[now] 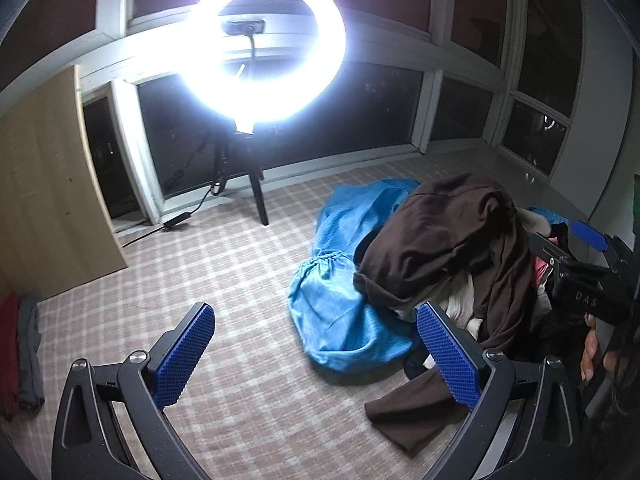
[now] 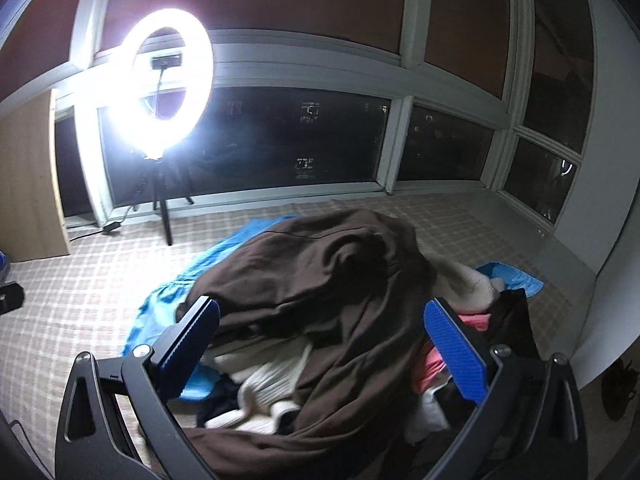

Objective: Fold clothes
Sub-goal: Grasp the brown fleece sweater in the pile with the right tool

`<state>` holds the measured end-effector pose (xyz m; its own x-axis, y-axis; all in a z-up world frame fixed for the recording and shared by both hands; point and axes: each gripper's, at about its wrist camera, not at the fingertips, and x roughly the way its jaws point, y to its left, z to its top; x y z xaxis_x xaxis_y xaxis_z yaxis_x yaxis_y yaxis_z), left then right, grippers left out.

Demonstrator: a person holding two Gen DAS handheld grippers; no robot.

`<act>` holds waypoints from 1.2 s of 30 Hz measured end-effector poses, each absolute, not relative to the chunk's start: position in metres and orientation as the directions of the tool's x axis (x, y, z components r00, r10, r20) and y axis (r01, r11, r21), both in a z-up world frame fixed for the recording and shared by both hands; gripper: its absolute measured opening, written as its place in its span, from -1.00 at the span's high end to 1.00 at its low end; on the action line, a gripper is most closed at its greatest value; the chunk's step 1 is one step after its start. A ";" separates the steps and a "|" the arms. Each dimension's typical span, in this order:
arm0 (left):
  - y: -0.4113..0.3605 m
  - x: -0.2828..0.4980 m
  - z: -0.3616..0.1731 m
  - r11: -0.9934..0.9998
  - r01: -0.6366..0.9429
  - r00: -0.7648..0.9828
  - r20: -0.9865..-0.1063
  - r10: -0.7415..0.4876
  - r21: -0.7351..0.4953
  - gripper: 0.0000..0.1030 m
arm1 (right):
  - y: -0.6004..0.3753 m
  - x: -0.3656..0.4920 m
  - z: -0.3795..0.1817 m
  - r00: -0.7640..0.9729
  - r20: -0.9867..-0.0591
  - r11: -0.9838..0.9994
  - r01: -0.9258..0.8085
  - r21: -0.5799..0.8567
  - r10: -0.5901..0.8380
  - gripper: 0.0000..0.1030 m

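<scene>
A heap of clothes lies on a checked cloth. On top is a brown garment, also large in the right wrist view. A blue garment spreads out to its left, seen too in the right wrist view. White and pink pieces lie underneath. My left gripper is open and empty above the cloth, left of the heap. My right gripper is open over the heap, holding nothing; it shows at the right edge of the left wrist view.
A lit ring light on a tripod stands at the back by the dark windows, cable on the floor. A wooden panel leans at the left. Red and grey cloths lie at the far left. A grey ledge runs along the right.
</scene>
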<state>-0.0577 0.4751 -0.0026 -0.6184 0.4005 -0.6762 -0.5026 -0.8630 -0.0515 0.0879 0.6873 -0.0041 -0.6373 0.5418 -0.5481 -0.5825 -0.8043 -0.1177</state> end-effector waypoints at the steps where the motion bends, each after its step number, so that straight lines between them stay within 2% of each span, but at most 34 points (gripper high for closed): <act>1: 0.478 -0.060 -0.003 -0.863 -0.503 -0.618 -0.676 0.401 -0.051 -0.98 | 0.695 0.086 -0.006 -0.628 -0.554 -0.799 -0.589 -0.120 0.547 -1.00; 9: 0.503 -0.077 -0.010 -0.845 -0.534 -0.599 -0.692 0.403 -0.029 -0.98 | 0.735 0.065 -0.016 -0.607 -0.562 -0.788 -0.599 -0.142 0.562 -1.00; 15: 0.500 -0.088 -0.013 -0.859 -0.511 -0.607 -0.690 0.395 -0.042 -0.98 | 0.767 0.037 -0.033 -0.661 -0.595 -0.862 -0.495 -0.111 0.457 -1.00; 23: 0.473 -0.104 -0.022 -0.896 -0.437 -0.623 -0.694 0.362 -0.075 -0.98 | 0.812 -0.014 -0.064 -0.582 -0.710 -0.872 -0.481 -0.092 0.396 -0.98; 24: 0.469 -0.105 -0.023 -0.900 -0.429 -0.625 -0.694 0.356 -0.075 -0.98 | 0.814 -0.017 -0.069 -0.574 -0.721 -0.876 -0.473 -0.095 0.389 -0.88; 25: 0.465 -0.105 -0.023 -0.904 -0.420 -0.629 -0.694 0.350 -0.076 -0.98 | 0.813 -0.018 -0.070 -0.570 -0.722 -0.877 -0.470 -0.104 0.391 -0.50; 26: 0.461 -0.105 -0.024 -0.908 -0.411 -0.633 -0.692 0.346 -0.078 -0.98 | 0.811 -0.015 -0.068 -0.572 -0.714 -0.875 -0.469 -0.118 0.403 -0.01; 29: 0.445 -0.103 -0.023 -0.918 -0.388 -0.647 -0.683 0.338 -0.087 -0.98 | 0.815 0.002 -0.051 -0.633 -0.699 -0.898 -0.438 -0.030 0.332 0.48; 32: 0.426 -0.099 -0.020 -0.924 -0.365 -0.659 -0.671 0.341 -0.112 -0.98 | 0.819 0.025 -0.024 -0.686 -0.672 -0.891 -0.446 0.086 0.279 0.65; 36: 0.400 -0.089 -0.013 -0.930 -0.344 -0.682 -0.647 0.341 -0.127 -0.98 | 0.800 0.053 0.023 -0.765 -0.600 -0.880 -0.430 0.204 0.235 0.68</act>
